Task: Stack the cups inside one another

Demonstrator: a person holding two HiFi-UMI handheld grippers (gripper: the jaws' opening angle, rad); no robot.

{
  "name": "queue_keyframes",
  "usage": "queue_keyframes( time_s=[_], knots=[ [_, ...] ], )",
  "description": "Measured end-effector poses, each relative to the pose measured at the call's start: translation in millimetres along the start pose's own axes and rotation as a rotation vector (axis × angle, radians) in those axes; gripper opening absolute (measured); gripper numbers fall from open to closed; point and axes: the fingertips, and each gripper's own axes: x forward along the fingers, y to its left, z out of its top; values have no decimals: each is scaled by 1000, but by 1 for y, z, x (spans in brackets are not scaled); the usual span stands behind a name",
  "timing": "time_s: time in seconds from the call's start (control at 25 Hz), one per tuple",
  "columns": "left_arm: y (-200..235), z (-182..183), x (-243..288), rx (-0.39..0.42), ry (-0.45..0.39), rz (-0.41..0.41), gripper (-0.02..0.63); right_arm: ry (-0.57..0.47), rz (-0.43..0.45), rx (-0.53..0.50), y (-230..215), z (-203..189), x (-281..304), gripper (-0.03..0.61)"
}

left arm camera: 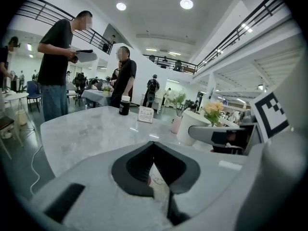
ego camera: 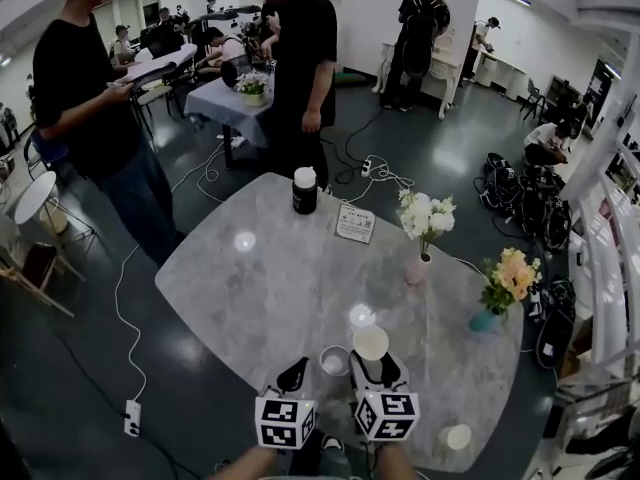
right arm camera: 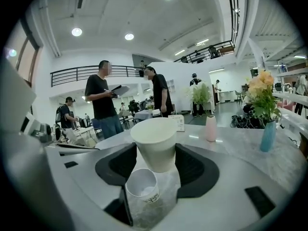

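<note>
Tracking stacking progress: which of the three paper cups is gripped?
The cup in the right gripper; the second cup stands free on the table beside it, the third cup near the table's right edge.

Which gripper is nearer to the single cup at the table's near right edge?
Right. The right gripper, holding another cup, is just left of the single cup; the left gripper is farther left, beyond the right one.
</note>
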Motion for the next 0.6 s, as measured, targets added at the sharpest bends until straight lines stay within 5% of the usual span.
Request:
queue_keyframes(
  time_s=[0.6],
  knots=[
    [25, -26, -25, -50, 26, 79, -3, 70, 117, -26, 47, -30, 6, 236]
  ],
)
